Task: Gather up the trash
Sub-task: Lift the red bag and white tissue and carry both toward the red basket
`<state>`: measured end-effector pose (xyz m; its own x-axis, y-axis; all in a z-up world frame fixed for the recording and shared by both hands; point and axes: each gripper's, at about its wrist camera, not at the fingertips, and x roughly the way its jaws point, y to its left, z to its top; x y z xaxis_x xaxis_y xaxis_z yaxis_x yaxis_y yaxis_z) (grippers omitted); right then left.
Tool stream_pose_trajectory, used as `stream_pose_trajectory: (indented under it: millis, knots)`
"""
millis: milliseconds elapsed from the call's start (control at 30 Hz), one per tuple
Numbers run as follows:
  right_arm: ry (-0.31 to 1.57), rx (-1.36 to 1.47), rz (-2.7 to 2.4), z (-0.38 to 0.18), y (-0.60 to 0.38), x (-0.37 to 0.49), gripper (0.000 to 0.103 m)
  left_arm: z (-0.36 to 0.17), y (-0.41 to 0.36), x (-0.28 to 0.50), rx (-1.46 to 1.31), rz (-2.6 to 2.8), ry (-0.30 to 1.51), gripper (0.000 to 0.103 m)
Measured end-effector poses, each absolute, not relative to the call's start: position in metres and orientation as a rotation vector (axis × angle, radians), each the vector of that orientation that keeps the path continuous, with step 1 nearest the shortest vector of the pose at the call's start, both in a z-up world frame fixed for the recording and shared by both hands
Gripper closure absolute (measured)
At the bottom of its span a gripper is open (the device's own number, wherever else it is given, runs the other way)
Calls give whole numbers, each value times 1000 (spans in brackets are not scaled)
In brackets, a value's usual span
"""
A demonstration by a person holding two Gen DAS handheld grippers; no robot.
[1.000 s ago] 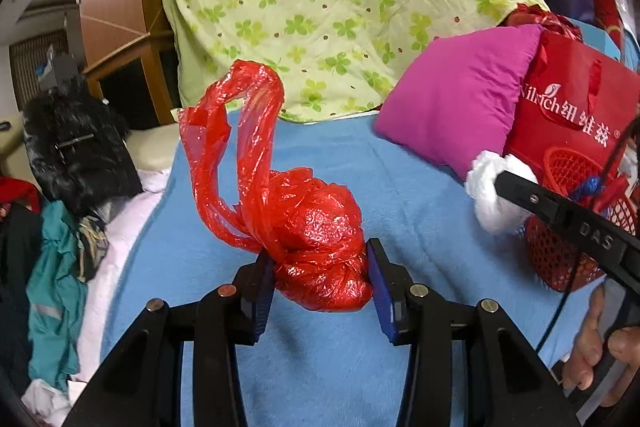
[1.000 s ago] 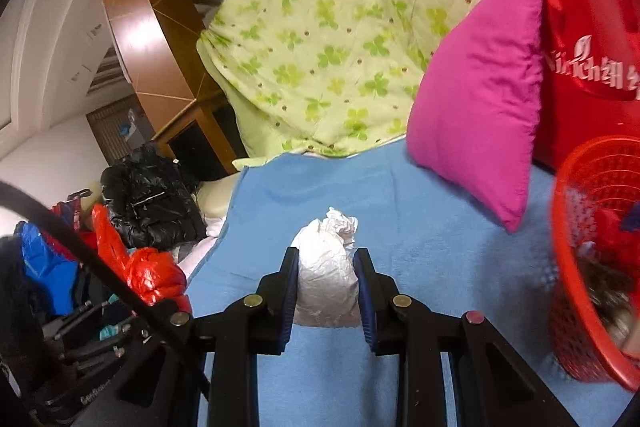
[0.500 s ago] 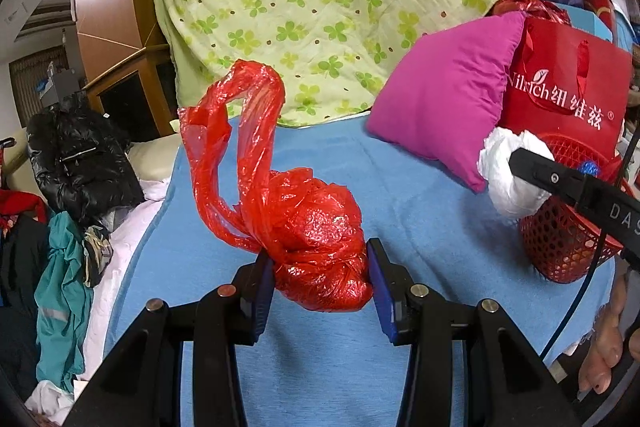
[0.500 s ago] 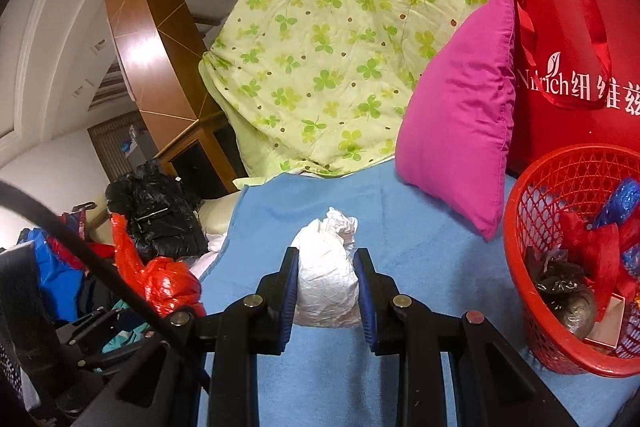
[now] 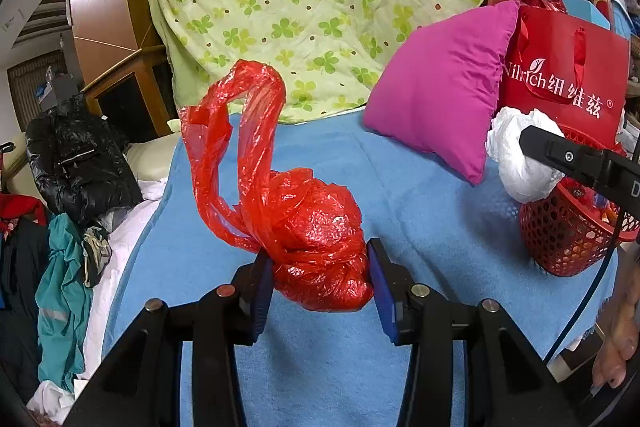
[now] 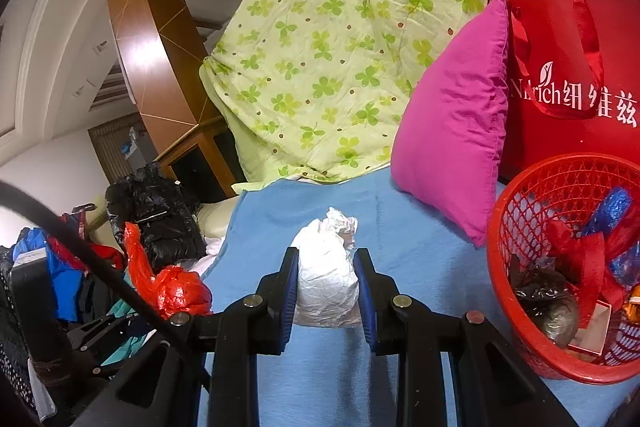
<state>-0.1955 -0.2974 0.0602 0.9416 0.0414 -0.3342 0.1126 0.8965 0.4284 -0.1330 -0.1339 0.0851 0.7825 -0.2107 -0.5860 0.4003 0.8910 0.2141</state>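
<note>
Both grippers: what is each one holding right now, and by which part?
Left gripper clamps the red plastic bag by its bunched lower body, handles free above. Right gripper clamps the white crumpled wad across its middle.

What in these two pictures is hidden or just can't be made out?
- Left wrist view: the red basket is partly covered by the right gripper and its white bag, so its contents are hidden.
- Right wrist view: the basket's right side is cut off by the frame edge.
- Both views: whatever is inside the knotted red bag stays hidden by the plastic.

Left gripper point(image 5: 320, 279): jaws clamped on held load, pointing downward. Right gripper point(image 6: 326, 287): jaws clamped on held load, angled slightly down.
</note>
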Motion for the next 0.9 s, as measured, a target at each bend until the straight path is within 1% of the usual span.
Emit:
stream_pose_trajectory:
  millis: [900]
  knots:
    - [303, 475, -46, 68, -306, -211, 74, 83, -142, -136, 380, -362, 589, 56]
